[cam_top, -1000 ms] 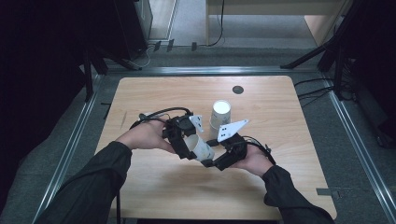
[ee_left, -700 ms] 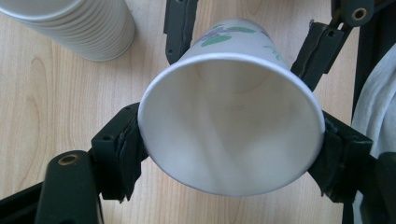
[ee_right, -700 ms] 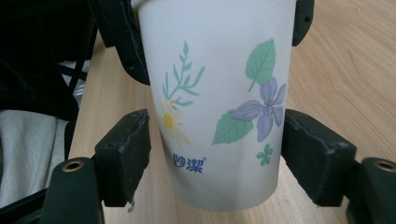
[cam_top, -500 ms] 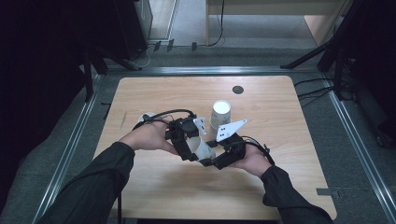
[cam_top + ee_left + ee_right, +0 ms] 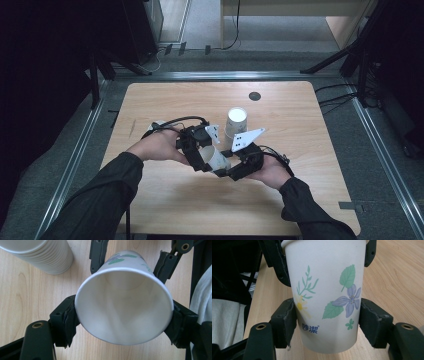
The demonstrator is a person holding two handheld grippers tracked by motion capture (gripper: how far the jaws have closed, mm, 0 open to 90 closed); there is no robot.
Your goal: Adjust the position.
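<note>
A white paper cup [image 5: 218, 159] with a flower print lies tilted between my two grippers, just above the wooden table [image 5: 310, 135]. My left gripper [image 5: 204, 161] is shut on its rim end; in the left gripper view the pads [image 5: 65, 320] press both sides of the open mouth [image 5: 122, 307], which looks slightly oval. My right gripper [image 5: 231, 170] grips the base end. Its jaws have just been closing, and in the right gripper view its pads [image 5: 287, 320] now touch both sides of the cup [image 5: 324, 277].
A stack of white paper cups [image 5: 236, 121] stands upright just behind the grippers, also at the upper left of the left gripper view [image 5: 42, 255]. A dark round hole [image 5: 254, 96] sits near the table's far edge. Cables trail from both grippers.
The right gripper's jaws have come in around the cup's base end. Both hands and the cup stay in about the same place.
</note>
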